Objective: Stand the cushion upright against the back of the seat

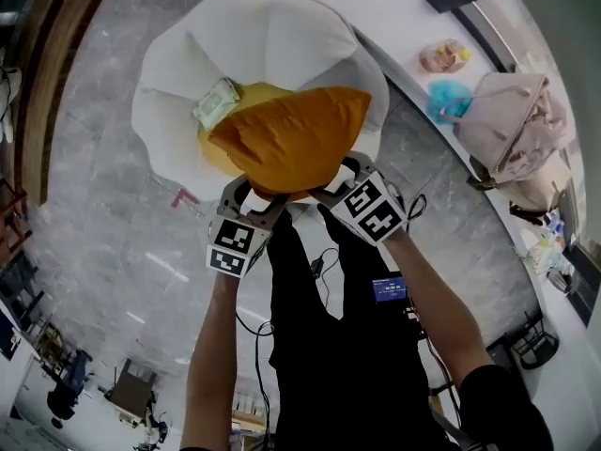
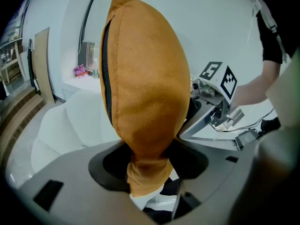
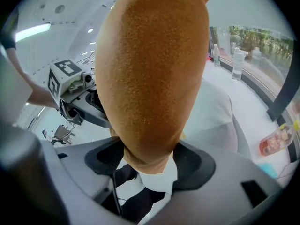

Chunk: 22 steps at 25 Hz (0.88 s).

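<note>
There are two hand-held grippers, and both are clamped on the same cushion. The left hand-held gripper [image 1: 254, 194] pinches one corner of the orange cushion [image 1: 291, 139], and in the left gripper view the cloth is squeezed thin between its jaws [image 2: 147, 165]. The right hand-held gripper [image 1: 340, 172] holds the near edge just beside it, with a thicker part of the cushion filling the gap between its jaws [image 3: 150, 165]. Each one carries one marker cube, so two cubes [image 1: 233, 244] are seen side by side, near but apart.

The one orange cushion, with a dark zip [image 2: 107, 74] along its edge, reaches away from the jaws over the hollow of the white seat [image 1: 178, 92]. I cannot tell whether it touches the seat. Under it one yellow pad [image 1: 218, 150] shows, and on that lies one small pale green patterned thing [image 1: 217, 102].

The seat stands on a grey marble floor [image 1: 94, 205]. To the right, the white counter [image 1: 404, 17] carries one pink thing [image 1: 443, 56], one turquoise thing [image 1: 449, 97] and one pale pink bag [image 1: 516, 120]
</note>
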Available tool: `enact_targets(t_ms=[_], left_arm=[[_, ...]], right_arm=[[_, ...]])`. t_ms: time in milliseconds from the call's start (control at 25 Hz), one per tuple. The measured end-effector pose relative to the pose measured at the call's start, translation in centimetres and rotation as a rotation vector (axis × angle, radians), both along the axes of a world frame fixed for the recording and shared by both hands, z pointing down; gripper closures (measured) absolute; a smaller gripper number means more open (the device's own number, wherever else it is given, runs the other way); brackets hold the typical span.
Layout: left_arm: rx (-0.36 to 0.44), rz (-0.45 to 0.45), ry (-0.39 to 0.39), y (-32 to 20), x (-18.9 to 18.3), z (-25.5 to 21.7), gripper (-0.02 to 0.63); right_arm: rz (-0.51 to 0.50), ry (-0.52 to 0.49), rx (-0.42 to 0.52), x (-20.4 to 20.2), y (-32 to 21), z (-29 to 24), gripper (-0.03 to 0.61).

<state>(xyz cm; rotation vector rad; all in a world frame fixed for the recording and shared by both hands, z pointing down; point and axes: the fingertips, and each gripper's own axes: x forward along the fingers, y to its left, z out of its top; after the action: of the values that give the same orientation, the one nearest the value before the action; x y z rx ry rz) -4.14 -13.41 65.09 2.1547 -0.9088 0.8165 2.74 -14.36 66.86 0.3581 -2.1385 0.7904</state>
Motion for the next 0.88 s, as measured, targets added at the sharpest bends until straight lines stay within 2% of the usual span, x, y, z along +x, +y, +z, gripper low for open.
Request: enact_targets(t_ms=[80, 280, 440, 640, 880], left_arm=[[-0.011, 0.014, -0.015, -0.3, -0.4, 2.4, 0.351], [-0.071, 0.060, -0.059, -0.5, -1.2, 8.5, 0.338], [-0.138, 0.050, -0.070, -0.8, -2.2, 12.7, 0.298], [-0.153, 0.068, -0.068, -1.7, -3.4, 16.3, 0.267], [-0.169, 0.094, -0.127, -4.1, -4.6, 21.4, 0.267]], right_arm=[[0.008, 0.018, -0.001, -0.4, -0.2, 2.2, 0.241], [0.006, 0.049, -0.002, -1.3, 0.0, 7.9, 0.292], [0.024, 0.036, 0.014, -2.2, -0.1, 11.5, 0.336], [0.016, -0.040, 0.068, -3.2, -0.9, 14.8, 0.347], [0.043, 0.012, 0.058, -4.3, -3.1, 19.9, 0.345]])
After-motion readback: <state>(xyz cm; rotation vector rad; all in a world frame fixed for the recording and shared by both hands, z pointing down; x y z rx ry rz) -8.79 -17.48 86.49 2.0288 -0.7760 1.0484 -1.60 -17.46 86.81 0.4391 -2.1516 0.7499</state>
